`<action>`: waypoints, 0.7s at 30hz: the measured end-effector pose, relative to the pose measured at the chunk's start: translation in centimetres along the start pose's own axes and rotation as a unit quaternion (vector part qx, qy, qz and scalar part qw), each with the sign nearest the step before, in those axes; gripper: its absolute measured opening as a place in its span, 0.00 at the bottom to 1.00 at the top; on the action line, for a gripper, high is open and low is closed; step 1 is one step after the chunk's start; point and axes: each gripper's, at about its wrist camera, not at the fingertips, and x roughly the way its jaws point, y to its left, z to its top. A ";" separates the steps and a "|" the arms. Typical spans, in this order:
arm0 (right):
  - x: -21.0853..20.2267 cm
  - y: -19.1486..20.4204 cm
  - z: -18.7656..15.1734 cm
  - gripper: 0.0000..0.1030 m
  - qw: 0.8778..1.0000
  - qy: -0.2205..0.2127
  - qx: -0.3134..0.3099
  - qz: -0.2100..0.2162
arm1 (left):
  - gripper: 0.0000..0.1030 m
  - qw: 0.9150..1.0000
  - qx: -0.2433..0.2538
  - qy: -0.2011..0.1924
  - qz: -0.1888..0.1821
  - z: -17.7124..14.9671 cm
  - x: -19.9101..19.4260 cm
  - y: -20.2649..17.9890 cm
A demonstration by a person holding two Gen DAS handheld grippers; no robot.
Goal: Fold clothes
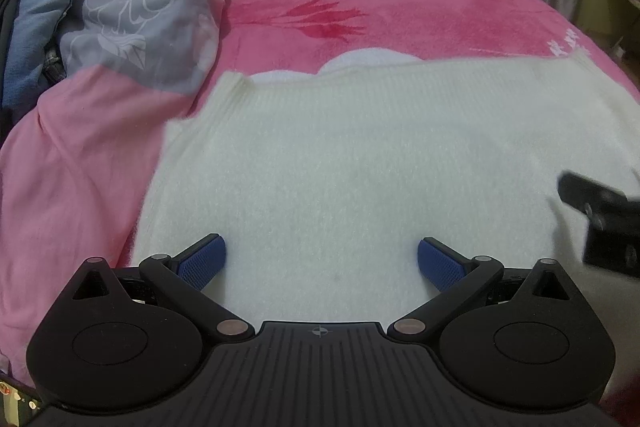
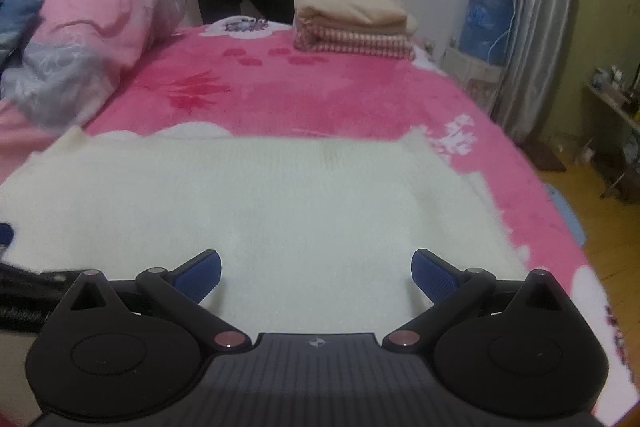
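Currently both grippers spread wide, gripping nothing: left gripper (image 1: 322,261) and right gripper (image 2: 316,271) hover over the near end of the fuzzy white knit sweater (image 1: 360,155), laid flat on the pink floral fleece blanket (image 1: 400,15).

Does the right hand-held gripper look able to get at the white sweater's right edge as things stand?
Probably yes: the right hand-held gripper is open over the white sweater, and nothing lies on the right edge.
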 end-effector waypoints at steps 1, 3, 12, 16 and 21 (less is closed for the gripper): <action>0.2 0.0 -0.6 1.00 1.000 0.009 -0.001 0.002 | 1.00 1.000 0.000 0.000 0.000 0.0 0.0 0.0; 0.5 0.1 -1.6 1.00 1.000 0.018 -0.004 0.006 | 1.00 1.000 -0.002 0.002 0.002 0.1 -0.1 0.0; 0.4 1.0 -1.7 1.00 1.000 0.009 -0.007 0.022 | 1.00 0.999 -0.018 -0.009 0.037 -1.0 -1.3 2.3; 0.2 1.7 -1.8 1.00 0.999 0.006 -0.011 0.032 | 1.00 0.999 -0.018 -0.009 0.040 -1.0 -1.1 2.3; 0.4 2.6 -2.7 1.00 0.999 -0.008 -0.024 0.037 | 1.00 0.999 -0.023 -0.004 0.039 -0.9 -0.9 2.4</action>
